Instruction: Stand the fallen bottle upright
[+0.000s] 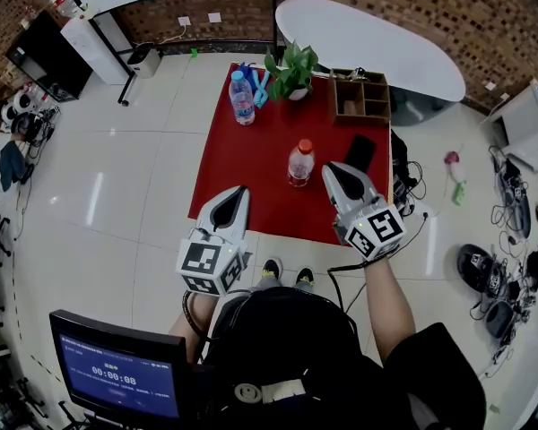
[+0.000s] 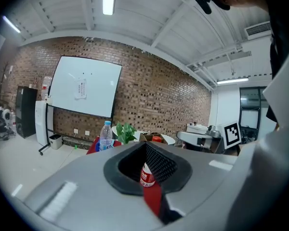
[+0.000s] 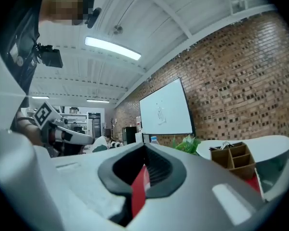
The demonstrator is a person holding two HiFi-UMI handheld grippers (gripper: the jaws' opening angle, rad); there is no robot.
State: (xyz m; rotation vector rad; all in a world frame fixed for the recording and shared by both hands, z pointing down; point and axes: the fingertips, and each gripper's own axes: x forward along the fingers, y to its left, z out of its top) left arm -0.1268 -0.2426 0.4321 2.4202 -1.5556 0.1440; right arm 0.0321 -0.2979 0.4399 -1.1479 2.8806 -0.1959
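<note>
Closest to the viewer were the person's dark-clothed shoulders (image 1: 341,365). Just beyond them were two hand-held grey tongs, both aimed at a table covered in red cloth (image 1: 242,164). The left gripper (image 1: 241,191) hung over the table's near edge, its jaws together with nothing between them. The right gripper (image 1: 331,171) hung over the near right part, jaws likewise pressed together and empty. A small clear plastic bottle with an orange-red cap (image 1: 300,162) stood near the table's middle, its long axis vertical and cap up. It lay ahead of both tongs and between them, just beside the right gripper's tip and apart from it, farther from the left. Judged from this, the bottle was already upright. A taller clear blue-capped bottle (image 1: 241,97) stood at the table's far left.
</note>
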